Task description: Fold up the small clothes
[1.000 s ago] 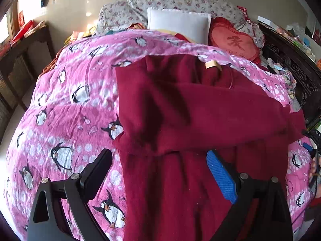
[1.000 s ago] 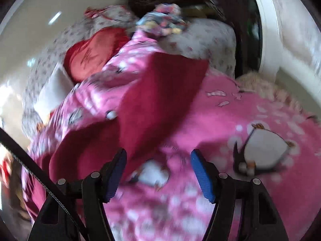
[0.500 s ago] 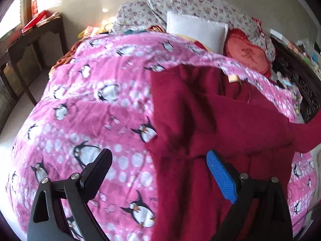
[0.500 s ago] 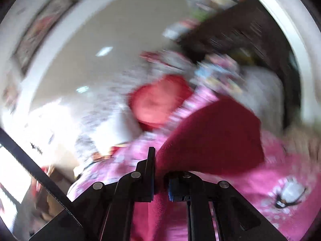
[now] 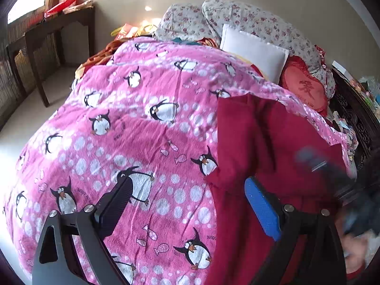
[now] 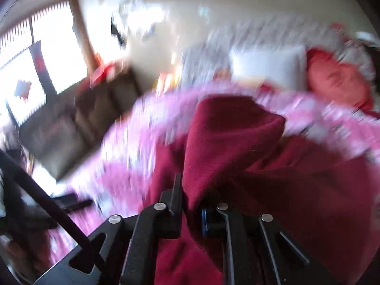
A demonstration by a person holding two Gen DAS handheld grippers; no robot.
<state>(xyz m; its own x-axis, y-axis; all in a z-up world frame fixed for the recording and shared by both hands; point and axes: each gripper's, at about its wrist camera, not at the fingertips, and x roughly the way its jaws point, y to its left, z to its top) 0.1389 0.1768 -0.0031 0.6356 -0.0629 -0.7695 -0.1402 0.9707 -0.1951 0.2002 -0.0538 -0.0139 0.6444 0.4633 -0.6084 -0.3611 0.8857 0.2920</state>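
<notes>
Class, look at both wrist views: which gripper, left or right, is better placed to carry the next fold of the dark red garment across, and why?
Probably the right. The right gripper is shut on a bunched fold of the dark red garment, lifted above the pink penguin blanket. The left gripper is open, holding nothing.

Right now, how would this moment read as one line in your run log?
step: folding sleeve | right gripper: shut on red sweater | left gripper: open, holding nothing, above penguin blanket
</notes>
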